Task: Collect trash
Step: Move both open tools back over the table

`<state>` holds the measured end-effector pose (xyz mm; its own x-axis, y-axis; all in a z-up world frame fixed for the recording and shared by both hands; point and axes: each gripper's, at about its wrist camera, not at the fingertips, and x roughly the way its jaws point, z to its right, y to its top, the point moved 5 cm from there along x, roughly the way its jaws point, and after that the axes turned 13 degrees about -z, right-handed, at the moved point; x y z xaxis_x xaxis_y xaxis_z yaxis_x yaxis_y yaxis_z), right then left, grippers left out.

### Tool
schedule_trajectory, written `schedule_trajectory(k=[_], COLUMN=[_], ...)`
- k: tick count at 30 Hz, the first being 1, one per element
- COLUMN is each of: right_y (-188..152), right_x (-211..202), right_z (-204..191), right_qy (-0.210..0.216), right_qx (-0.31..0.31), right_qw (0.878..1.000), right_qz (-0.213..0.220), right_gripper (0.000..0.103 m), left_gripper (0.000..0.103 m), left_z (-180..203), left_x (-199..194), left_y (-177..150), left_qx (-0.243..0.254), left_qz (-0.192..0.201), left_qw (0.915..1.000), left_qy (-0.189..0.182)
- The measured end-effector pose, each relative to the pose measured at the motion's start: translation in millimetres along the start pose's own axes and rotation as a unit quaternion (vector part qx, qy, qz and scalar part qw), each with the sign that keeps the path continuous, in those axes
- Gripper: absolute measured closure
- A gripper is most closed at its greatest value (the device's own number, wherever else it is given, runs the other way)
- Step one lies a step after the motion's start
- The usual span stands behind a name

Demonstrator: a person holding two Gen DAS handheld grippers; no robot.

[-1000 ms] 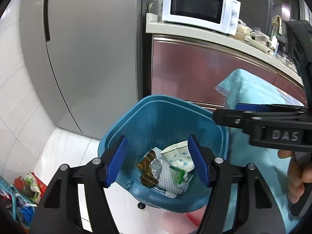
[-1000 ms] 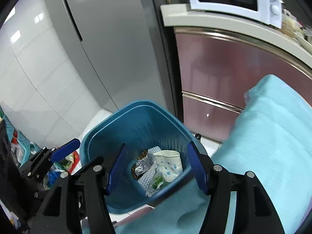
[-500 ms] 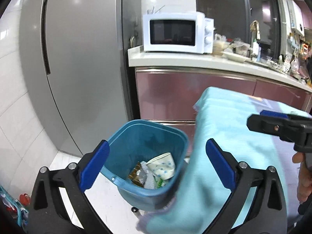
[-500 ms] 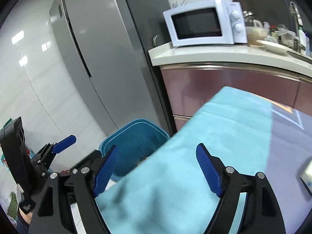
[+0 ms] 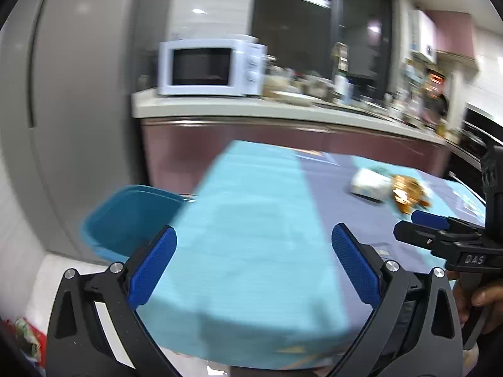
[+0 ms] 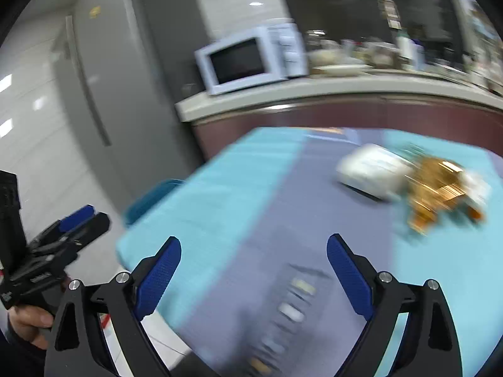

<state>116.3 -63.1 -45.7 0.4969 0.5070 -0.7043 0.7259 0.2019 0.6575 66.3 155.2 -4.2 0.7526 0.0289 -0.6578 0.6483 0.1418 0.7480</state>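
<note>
A white crumpled item (image 6: 371, 172) and a gold foil wrapper (image 6: 437, 188) lie side by side on the far right of the table's turquoise cloth (image 6: 226, 188). The left wrist view shows them smaller: the white item (image 5: 369, 185), the gold wrapper (image 5: 408, 193). The blue trash bin (image 5: 125, 216) stands on the floor at the table's left end, its inside hidden. My left gripper (image 5: 254, 264) hangs open over the cloth, empty. My right gripper (image 6: 253, 273) is opening its jaws with nothing between them. Each gripper shows at the other view's edge.
A white microwave (image 5: 210, 67) sits on a cluttered counter (image 5: 314, 110) behind the table. A grey fridge (image 5: 63, 110) stands at the left, behind the bin. A purple strip (image 6: 283, 220) runs down the cloth. Bright bags (image 5: 25, 336) lie on the floor, lower left.
Both grippers have swung right and away from the bin, coming over the table. Both sets of jaws have widened. The trash inside the bin has dropped out of sight.
</note>
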Motion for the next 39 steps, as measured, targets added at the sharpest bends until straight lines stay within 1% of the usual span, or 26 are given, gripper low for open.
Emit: schedule_trajectory(k=[2, 4, 6, 8, 9, 10, 11, 12, 14, 15, 18, 19, 22, 23, 25, 27, 29, 33, 36, 39], right_y=[-16.8, -30.1, -44.7, -60.2, -66.4, -73.9, -77.9, -82.9, -88.6, -90.6, -89.5, -88.5, -78.3, -72.8, -61.4, -47.3, -33.3, -9.9, 5.0, 16.4], right_x=[-14.5, -28.3, -42.6, -58.2, -63.6, -71.7, -76.9, -83.4, -93.3, -96.9, -101.2, -101.0, -98.4, -96.1, -92.8, -85.7, -80.4, -64.4, -48.7, -35.4], right_z=[22.6, 40.5, 55.5, 70.6, 74.9, 81.5, 85.6, 90.3, 99.0, 102.5, 114.4, 119.1, 127.9, 132.7, 139.3, 147.3, 155.8, 171.1, 176.0, 177.4], right_qy=[-0.021, -0.046, -0.073, -0.102, -0.110, -0.124, -0.135, -0.146, -0.167, -0.171, -0.173, -0.166, -0.144, -0.135, -0.133, -0.117, -0.096, -0.066, -0.059, -0.050], right_qx=[0.021, 0.035, 0.048, 0.061, 0.066, 0.074, 0.079, 0.083, 0.091, 0.094, 0.104, 0.107, 0.122, 0.126, 0.131, 0.138, 0.149, 0.171, 0.175, 0.176], right_qw=[1.000, 0.998, 0.996, 0.993, 0.991, 0.989, 0.987, 0.985, 0.980, 0.979, 0.977, 0.978, 0.979, 0.980, 0.980, 0.981, 0.982, 0.981, 0.981, 0.982], right_qz=[0.001, 0.009, 0.014, 0.023, 0.026, 0.033, 0.039, 0.047, 0.059, 0.063, 0.069, 0.069, 0.071, 0.070, 0.072, 0.066, 0.070, 0.062, 0.051, 0.040], right_gripper=[0.012, 0.012, 0.012, 0.012, 0.012, 0.012, 0.012, 0.011, 0.011, 0.009, 0.009, 0.009, 0.009, 0.009, 0.009, 0.009, 0.010, 0.015, 0.018, 0.027], left_gripper=[0.006, 0.006, 0.006, 0.006, 0.006, 0.006, 0.006, 0.006, 0.006, 0.006, 0.006, 0.006, 0.006, 0.006, 0.006, 0.006, 0.006, 0.006, 0.006, 0.006], left_z=[27.0, 48.0, 71.9, 91.4, 103.4, 113.1, 124.6, 131.7, 152.7, 157.5, 176.4, 182.1, 196.3, 201.7, 206.8, 211.3, 217.6, 228.5, 236.7, 244.6], left_x=[2.0, 6.0, 9.5, 11.1, 11.0, 11.8, 9.3, 10.5, 11.5, 11.8, 16.3, 20.2, 33.5, 39.6, 51.0, 67.3, 83.2, 122.5, 146.5, 169.3], left_y=[-4.7, -8.9, -13.3, -18.0, -22.1, -24.6, -29.1, -28.3, -32.5, -31.5, -29.7, -26.7, -13.5, -7.3, 10.4, 30.1, 45.7, 76.8, 95.9, 108.8], left_qx=[0.017, 0.027, 0.039, 0.049, 0.058, 0.065, 0.071, 0.078, 0.098, 0.105, 0.125, 0.131, 0.145, 0.153, 0.165, 0.177, 0.183, 0.194, 0.206, 0.221], left_qz=[-0.004, -0.006, -0.012, -0.009, -0.009, -0.007, 0.002, 0.005, 0.004, 0.005, 0.005, 0.003, 0.003, 0.002, 0.010, 0.011, 0.010, -0.014, -0.030, -0.050], left_qw=[0.9995, 0.9990, 0.9977, 0.9972, 0.9962, 0.9960, 0.9959, 0.9952, 0.9934, 0.9923, 0.9896, 0.9886, 0.9868, 0.9856, 0.9842, 0.9824, 0.9818, 0.9802, 0.9776, 0.9737], left_qy=[-0.025, -0.035, -0.054, -0.056, -0.064, -0.061, -0.055, -0.059, -0.059, -0.064, -0.072, -0.075, -0.072, -0.071, -0.064, -0.058, -0.051, -0.040, -0.032, -0.026])
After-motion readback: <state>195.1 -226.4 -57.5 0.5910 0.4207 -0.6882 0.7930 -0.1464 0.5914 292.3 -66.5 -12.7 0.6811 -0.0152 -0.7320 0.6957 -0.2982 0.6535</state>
